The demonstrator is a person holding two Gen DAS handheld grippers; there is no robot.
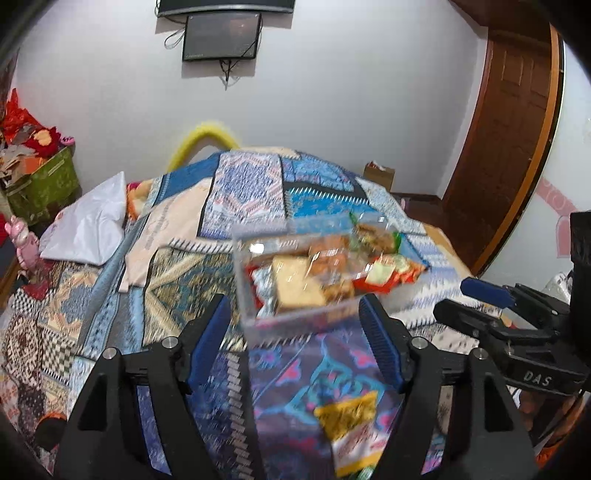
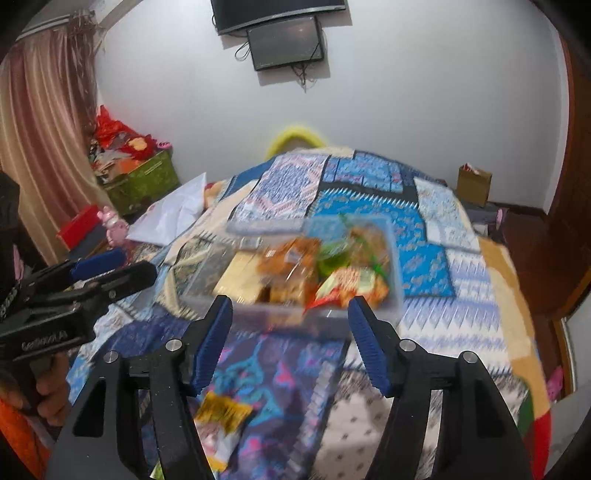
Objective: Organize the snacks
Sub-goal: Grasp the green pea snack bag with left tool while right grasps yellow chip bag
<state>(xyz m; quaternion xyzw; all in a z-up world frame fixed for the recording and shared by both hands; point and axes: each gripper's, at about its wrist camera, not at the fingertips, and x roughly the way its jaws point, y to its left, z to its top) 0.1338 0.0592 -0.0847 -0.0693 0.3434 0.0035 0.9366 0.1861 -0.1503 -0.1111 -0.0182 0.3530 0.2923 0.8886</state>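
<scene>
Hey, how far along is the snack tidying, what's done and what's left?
Done: several packets already sit in the clear container on the bed. In hand: nothing; the left gripper and right gripper are both open and empty. Left: at least one yellow snack packet lies loose on the patterned cover, nearer than the container.

A home bedroom; patchwork-covered bed (image 1: 258,192); wall-mounted screen (image 1: 221,36); curtain (image 2: 48,155).

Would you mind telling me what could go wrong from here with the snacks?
1. The clear box looks heaped; the red packet pokes past its rim and might slide out if the box is moved.
2. A yellow packet lies on the bedspread below both open grippers and may be overlooked.
3. The soft bedspread could tip the box.
</scene>
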